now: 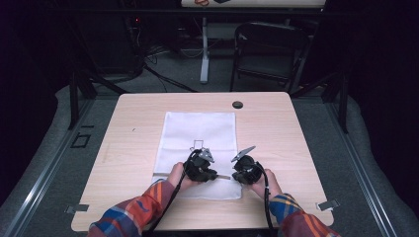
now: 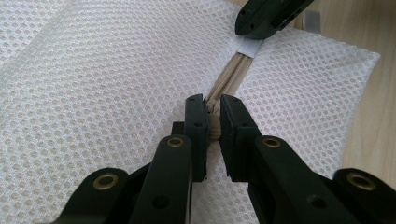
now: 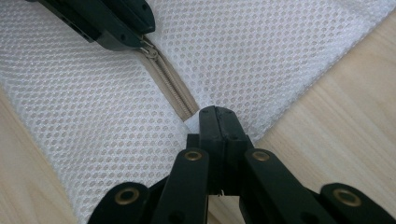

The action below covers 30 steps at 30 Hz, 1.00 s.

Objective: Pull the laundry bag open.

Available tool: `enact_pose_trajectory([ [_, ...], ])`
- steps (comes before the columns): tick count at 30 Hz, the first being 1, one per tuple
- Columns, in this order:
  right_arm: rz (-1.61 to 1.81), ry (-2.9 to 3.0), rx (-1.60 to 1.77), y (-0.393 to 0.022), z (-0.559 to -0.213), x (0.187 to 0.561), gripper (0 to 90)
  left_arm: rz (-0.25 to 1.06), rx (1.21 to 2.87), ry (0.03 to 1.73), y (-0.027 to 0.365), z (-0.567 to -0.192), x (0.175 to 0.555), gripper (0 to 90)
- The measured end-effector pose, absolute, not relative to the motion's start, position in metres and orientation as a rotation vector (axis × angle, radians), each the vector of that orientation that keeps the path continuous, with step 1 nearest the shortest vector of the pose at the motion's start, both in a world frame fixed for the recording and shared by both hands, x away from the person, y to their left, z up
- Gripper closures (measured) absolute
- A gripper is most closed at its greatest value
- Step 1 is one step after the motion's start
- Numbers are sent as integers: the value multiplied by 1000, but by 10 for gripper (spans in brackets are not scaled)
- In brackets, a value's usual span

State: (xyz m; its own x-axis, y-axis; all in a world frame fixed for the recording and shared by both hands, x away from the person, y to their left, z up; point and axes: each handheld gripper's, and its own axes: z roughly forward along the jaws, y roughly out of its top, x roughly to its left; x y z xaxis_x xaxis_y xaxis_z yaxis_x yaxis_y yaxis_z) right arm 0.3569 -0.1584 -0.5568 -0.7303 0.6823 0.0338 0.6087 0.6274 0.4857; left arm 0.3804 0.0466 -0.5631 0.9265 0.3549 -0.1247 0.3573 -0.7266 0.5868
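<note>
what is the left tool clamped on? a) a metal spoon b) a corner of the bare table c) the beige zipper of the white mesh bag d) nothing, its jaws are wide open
c: in the left gripper view the left tool has its jaws pressed together on the beige zipper that runs across the white mesh bag.

White mesh bag [image 1: 197, 143] lies flat at the frame's centre; its beige zipper [image 2: 229, 77] runs across the near end
</note>
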Motion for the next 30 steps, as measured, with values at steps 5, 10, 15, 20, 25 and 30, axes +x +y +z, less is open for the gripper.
enact_pose_trajectory([
  [5, 791, 2657, 1031, -158, -556, 355, 895, -23, 2439, 510, 48, -564, 382, 819],
  [10, 820, 2669, 1034, -148, -557, 356, 869, -27, 2429, 526, 48, -564, 381, 819],
  [15, 845, 2642, 1033, -147, -559, 358, 880, -20, 2428, 529, 47, -564, 381, 819],
  [20, 866, 2661, 990, -146, -564, 357, 896, -21, 2422, 538, 47, -564, 380, 819],
  [25, 817, 2665, 976, -143, -563, 356, 900, -14, 2428, 532, 47, -564, 380, 820],
  [30, 808, 2662, 969, -144, -563, 356, 900, -7, 2436, 517, 48, -563, 379, 820],
])
